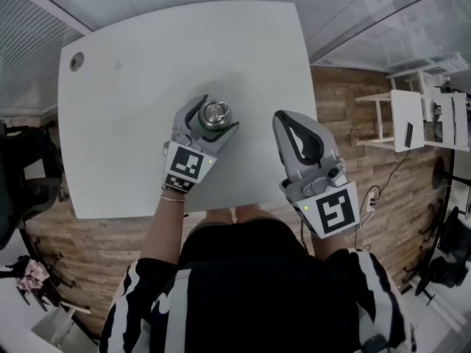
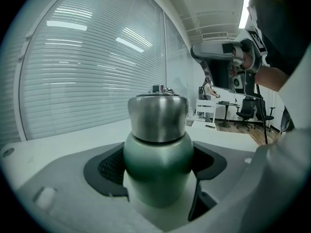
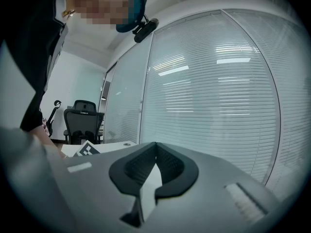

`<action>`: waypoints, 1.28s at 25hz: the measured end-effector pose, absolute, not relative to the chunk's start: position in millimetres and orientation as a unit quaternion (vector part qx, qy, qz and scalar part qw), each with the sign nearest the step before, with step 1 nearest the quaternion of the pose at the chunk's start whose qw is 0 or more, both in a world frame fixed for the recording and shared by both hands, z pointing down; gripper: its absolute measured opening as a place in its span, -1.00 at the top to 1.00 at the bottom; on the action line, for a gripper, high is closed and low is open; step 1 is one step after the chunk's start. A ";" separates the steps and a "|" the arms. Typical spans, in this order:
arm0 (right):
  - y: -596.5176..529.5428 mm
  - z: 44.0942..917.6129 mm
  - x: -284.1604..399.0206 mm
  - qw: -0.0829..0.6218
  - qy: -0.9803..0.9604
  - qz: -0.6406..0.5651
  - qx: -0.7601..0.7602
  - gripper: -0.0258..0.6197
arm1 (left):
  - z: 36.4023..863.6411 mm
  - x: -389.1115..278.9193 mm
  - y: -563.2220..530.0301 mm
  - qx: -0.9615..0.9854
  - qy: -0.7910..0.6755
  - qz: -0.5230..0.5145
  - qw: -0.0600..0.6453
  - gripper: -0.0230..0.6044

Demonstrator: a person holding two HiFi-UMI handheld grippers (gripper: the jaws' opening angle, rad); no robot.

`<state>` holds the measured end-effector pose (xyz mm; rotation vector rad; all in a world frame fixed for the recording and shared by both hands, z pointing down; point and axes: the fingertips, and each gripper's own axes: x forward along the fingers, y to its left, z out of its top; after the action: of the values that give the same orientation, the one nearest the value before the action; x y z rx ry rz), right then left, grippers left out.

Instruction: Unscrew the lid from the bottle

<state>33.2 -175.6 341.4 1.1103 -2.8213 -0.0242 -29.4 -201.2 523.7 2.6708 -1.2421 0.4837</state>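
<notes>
A green metal bottle with a shiny steel lid stands upright on the white table, near its front edge. My left gripper reaches in from the near side, its dark pads lying against both sides of the bottle's green body below the lid. My right gripper hovers to the right of the bottle, over the table's right edge, jaws together and empty. In the right gripper view the pads meet with nothing between them, and the bottle is out of sight.
A round cable hole sits at the table's far left corner. White shelving stands on the wood floor to the right, with cables nearby. A black office chair is at the left. Blinds line the walls.
</notes>
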 end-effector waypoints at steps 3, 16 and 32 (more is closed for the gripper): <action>-173.3 337.7 36.9 0.047 -0.931 -0.009 0.361 0.92 | 523.8 -29.5 -200.8 0.892 -0.415 0.163 0.079 -0.30; -166.8 330.1 60.9 0.040 -0.930 -0.013 0.366 0.92 | 502.0 -33.7 -193.8 0.890 -0.420 0.162 0.068 -0.30; -151.1 320.4 62.7 0.045 -0.958 0.006 0.282 0.56 | 458.7 -28.9 -180.0 0.915 -0.367 0.145 0.082 -0.30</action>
<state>62.7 -151.1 320.4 0.8608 -2.9269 0.0192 -28.9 -180.0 458.7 2.7352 -1.0959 0.4334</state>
